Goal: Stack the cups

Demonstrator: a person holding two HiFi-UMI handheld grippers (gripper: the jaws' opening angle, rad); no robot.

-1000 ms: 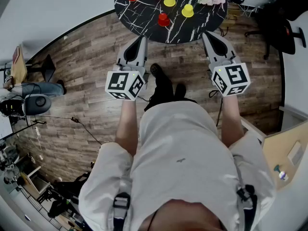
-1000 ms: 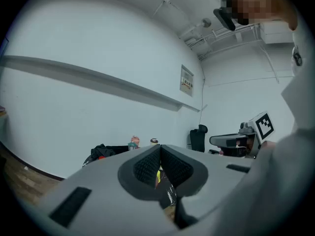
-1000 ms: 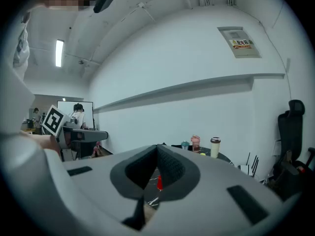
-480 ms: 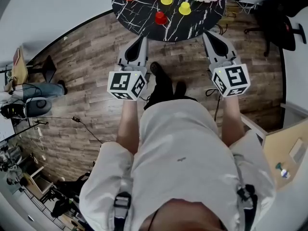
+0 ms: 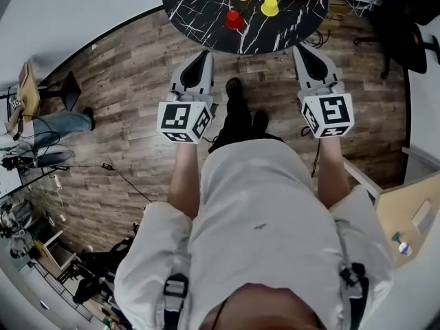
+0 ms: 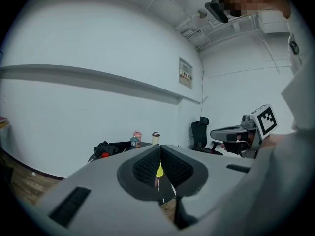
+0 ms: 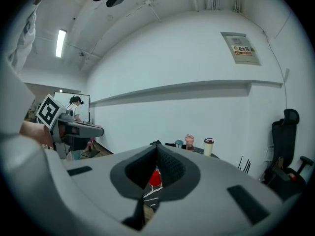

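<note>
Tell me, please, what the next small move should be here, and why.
Probably bring the right claw forward over the black table and open it toward the nearest red cup. Both it and the left claw are shut and empty, held short of the table's edge, and no cup is stacked yet.

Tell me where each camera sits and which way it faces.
Head view: on the person's head, looking steeply down at a round black marble-patterned table; shows white-shirted torso, forearms, left gripper, right gripper.
Left gripper view: rides the left gripper, facing the table along shut jaws; a yellow plastic cup shows beyond.
Right gripper view: rides the right gripper, same way; a red plastic cup shows beyond shut jaws.
Shared: each gripper view catches the other gripper at its edge.
</note>
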